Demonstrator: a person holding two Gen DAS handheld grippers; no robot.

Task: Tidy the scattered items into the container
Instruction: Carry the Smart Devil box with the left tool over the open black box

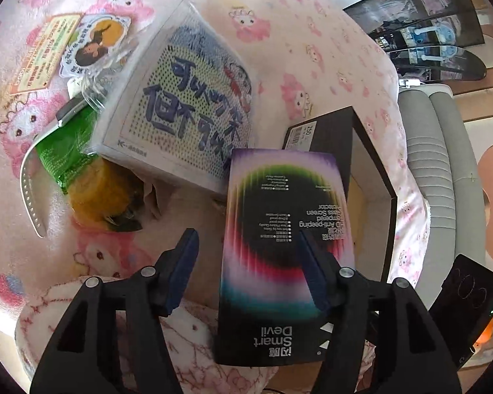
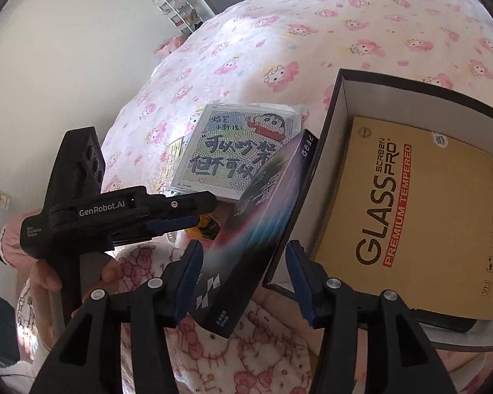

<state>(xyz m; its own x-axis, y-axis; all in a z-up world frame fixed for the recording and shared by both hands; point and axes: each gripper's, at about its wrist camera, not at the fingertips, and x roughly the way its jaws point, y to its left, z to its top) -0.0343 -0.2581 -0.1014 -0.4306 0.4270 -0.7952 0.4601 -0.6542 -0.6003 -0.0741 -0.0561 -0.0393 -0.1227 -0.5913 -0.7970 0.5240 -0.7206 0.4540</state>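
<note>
A Smart Devil screen-protector box point(image 1: 279, 246) with a rainbow print leans tilted against the outer wall of the black open container box point(image 2: 338, 105); it also shows in the right wrist view point(image 2: 246, 236). My right gripper point(image 2: 243, 262) is open with its jaws on either side of the box's lower end. My left gripper point(image 1: 246, 262) is open; its right finger point(image 1: 309, 269) overlaps the box. It also shows in the right wrist view point(image 2: 180, 213). A tan Glass Pro package point(image 2: 417, 216) lies in the container. The container also shows in the left wrist view point(image 1: 371, 164).
A pixel-art picture box point(image 1: 187, 108) lies on the pink cartoon blanket point(image 1: 312, 32), with a green packet point(image 1: 65, 151), a yellow roll point(image 1: 105, 197), a white strap point(image 1: 29, 193), stickers point(image 1: 95, 42) and a card point(image 1: 39, 62) beside it. A grey chair point(image 1: 440, 164) stands right.
</note>
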